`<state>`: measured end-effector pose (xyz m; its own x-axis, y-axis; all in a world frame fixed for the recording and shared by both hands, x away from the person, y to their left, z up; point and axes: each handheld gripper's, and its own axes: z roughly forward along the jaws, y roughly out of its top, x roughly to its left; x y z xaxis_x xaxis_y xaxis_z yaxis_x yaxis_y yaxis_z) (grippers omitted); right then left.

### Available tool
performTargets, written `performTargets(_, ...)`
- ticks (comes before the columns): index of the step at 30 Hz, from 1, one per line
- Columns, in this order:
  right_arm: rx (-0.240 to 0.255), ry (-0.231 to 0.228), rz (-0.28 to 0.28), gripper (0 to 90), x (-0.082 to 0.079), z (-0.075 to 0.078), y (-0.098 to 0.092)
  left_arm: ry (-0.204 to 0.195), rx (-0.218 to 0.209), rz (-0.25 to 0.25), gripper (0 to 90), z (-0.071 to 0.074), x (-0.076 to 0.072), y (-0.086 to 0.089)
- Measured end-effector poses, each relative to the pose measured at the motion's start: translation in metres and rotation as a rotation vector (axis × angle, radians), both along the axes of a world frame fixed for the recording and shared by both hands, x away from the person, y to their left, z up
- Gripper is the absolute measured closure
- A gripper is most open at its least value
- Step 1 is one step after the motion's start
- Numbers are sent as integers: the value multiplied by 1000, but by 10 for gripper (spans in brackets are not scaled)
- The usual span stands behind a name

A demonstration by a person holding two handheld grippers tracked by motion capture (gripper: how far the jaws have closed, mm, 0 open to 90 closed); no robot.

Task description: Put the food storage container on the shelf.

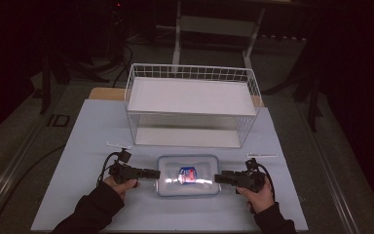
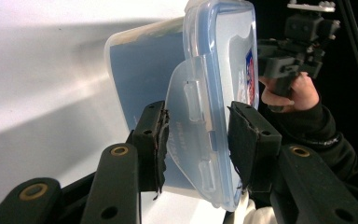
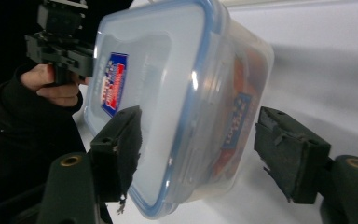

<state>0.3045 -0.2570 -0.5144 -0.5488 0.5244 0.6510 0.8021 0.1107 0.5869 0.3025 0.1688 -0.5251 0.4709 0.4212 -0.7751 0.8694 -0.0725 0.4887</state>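
Room dark; pale tabletop (image 1: pixel 87 146) lit, white wire basket (image 1: pixel 193 105) at far side. Clear lidded container (image 1: pixel 188 175) lay near front edge, between your hands. Your left tongs (image 2: pixel 196 142) straddled its unclipped latch flap (image 2: pixel 191 116), jaws apart. Your right tongs (image 3: pixel 198 154) spread wide around opposite end, not touching.

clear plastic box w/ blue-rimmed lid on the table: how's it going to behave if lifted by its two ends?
The clear plastic food container with the blue-rimmed lid looks rigid, so it should probably hold shape. Its glossy walls may be slippery for the pads. The hinged end flap between the left gripper jaws could flex. The right gripper straddles the other end.
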Motion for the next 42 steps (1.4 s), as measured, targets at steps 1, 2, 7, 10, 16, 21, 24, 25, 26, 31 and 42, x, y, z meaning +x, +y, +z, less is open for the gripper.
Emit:
performTargets(1, 7, 11, 3, 360, 1, -2, 0, 1, 0, -4, 581, 0, 0, 0)
performTargets(2, 22, 29, 11, 388, 2, -3, 0, 2, -1, -3, 582, 0, 0, -1)
performTargets(7, 45, 61, 35, 483, 4, -6, 1, 7, -4, 4, 581, 0, -2, -3)
performTargets(10, 49, 67, 36, 494, 3, -6, 0, 2, 7, 11, 580, 1, -4, -4)
performTargets(16, 44, 62, 36, 500, 2, -5, 0, 5, 33, 23, 572, 5, -7, -7)
performTargets(21, 36, 52, 38, 506, 0, -4, 0, 11, 44, 22, 564, 7, -8, -9)
performTargets(24, 40, 60, 34, 520, -2, -3, -1, -4, 60, 30, 564, 10, -12, -12)
performTargets(25, 37, 56, 34, 523, -2, -2, -1, -14, 68, 32, 564, 11, -13, -13)
performTargets(26, 30, 46, 28, 528, -3, 0, -1, -24, 74, 35, 565, 13, -15, -14)
performTargets(31, 18, 16, 8, 529, -2, 6, -1, -75, 90, 52, 564, 20, -16, -17)
performTargets(42, 4, -43, -8, 528, 6, 24, -2, -148, 77, 59, 563, 33, -3, -19)
